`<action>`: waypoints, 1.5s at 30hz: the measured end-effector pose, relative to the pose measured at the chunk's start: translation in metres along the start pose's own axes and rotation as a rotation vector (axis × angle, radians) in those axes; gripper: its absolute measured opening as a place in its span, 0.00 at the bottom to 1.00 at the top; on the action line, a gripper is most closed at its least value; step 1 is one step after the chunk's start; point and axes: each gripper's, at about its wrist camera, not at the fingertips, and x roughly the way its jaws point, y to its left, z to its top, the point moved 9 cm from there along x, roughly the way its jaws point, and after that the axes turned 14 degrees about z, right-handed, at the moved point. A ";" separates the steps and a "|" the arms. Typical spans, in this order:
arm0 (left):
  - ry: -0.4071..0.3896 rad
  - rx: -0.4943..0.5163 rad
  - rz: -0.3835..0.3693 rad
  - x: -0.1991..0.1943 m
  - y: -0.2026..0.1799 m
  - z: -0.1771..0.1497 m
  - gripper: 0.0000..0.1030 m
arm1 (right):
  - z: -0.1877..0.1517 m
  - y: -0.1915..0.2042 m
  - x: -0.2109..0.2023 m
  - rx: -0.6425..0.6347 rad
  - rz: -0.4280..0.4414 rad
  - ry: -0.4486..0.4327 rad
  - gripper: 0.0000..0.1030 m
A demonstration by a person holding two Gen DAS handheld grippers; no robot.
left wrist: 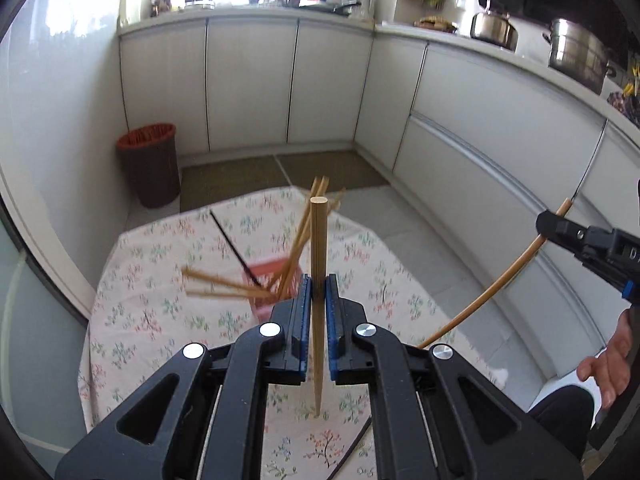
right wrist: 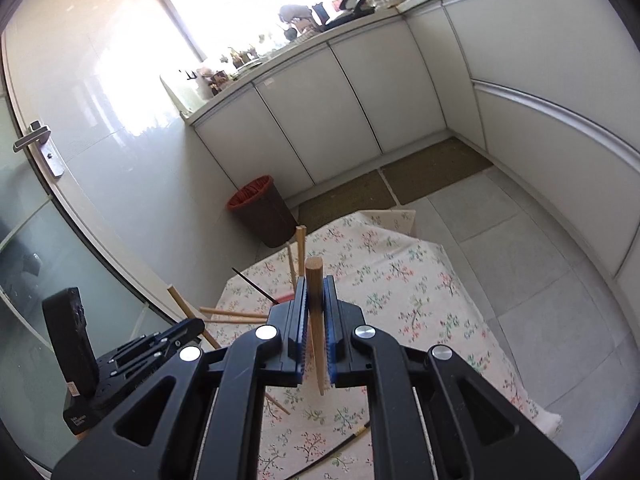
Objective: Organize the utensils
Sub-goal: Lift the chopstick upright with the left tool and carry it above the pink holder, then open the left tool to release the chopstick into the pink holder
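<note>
Chopstick, left: wooden chopstick (left wrist: 319,280) clamped upright in left gripper (left wrist: 319,292), above floral tablecloth (left wrist: 140,312).
Chopstick, right: second chopstick (right wrist: 314,312) pinched by right gripper (right wrist: 316,304).
Handling: light, stiff, smooth; grip mid-shaft, as judged.
Holder: red container (left wrist: 266,276), far centre, chopsticks splayed.
Writing: none legible.

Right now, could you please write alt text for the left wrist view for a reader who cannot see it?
The left hand-held gripper is shut on an upright wooden chopstick above a floral tablecloth. Behind it, a red holder bristles with chopsticks. At right, the right hand-held gripper holds another chopstick.
</note>
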 end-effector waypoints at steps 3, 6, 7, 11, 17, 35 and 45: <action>-0.045 -0.014 0.005 -0.007 0.001 0.030 0.06 | 0.020 0.012 0.001 -0.011 0.023 -0.007 0.08; -0.110 -0.031 0.030 -0.013 0.003 0.064 0.06 | 0.042 0.025 0.001 -0.046 0.030 -0.037 0.08; -0.128 -0.039 0.043 -0.013 0.006 0.073 0.06 | 0.049 0.029 0.001 -0.057 0.034 -0.046 0.08; -0.172 -0.077 0.093 0.003 0.013 0.099 0.06 | 0.067 0.038 0.009 -0.088 0.051 -0.070 0.08; -0.131 -0.144 0.132 0.056 0.021 0.088 0.07 | 0.070 0.036 0.036 -0.096 0.061 -0.059 0.08; -0.173 -0.334 0.137 0.025 0.081 0.064 0.17 | 0.063 0.049 0.103 -0.157 0.035 -0.022 0.08; -0.134 -0.364 0.144 0.036 0.096 0.058 0.22 | 0.030 0.046 0.162 -0.226 0.022 0.023 0.11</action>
